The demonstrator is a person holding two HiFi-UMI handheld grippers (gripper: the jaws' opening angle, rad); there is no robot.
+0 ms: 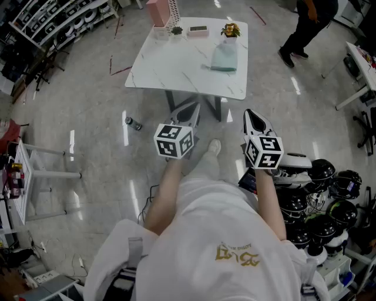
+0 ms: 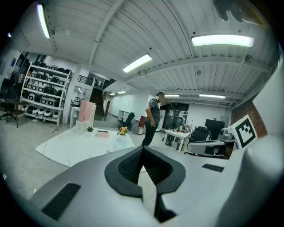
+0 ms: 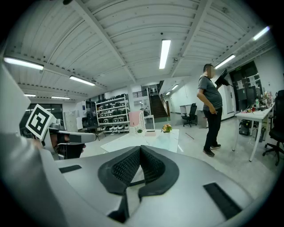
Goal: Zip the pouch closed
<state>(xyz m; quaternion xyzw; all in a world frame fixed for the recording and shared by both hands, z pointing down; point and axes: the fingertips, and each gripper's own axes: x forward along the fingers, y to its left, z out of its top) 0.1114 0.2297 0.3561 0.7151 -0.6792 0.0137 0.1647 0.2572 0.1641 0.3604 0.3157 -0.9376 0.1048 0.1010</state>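
1. The left hand-held gripper [image 1: 187, 113] is hovering over the floor just short of the desk's [image 1: 170, 64] near edge. Its jaws are pressing together with nothing between them.
2. The right hand-held gripper [image 1: 254, 117] is hanging off the desk's near right corner. Its jaws are likewise closing on nothing and touching each other.
3. The pouch [image 1: 224, 59], pale teal, is lying flat on the desk near its right edge, well apart from both grippers. Its zip is showing too small to read.
4. A flower pot [image 1: 230, 30] is standing on the desk just behind the pouch, at the far right corner.
5. A pink box [image 1: 157, 12] is standing at the desk's far left corner. A small plant [image 1: 176, 30] and a flat pink case [image 1: 198, 30] are sitting between it and the flower pot.
6. A person [image 1: 308, 23] is standing on the floor beyond the desk's far right corner.
7. Helmets [image 1: 320, 188] are lying heaped on the floor well to the right of the desk's near side.
8. A can [image 1: 133, 123] is lying on the floor off the desk's near left corner.
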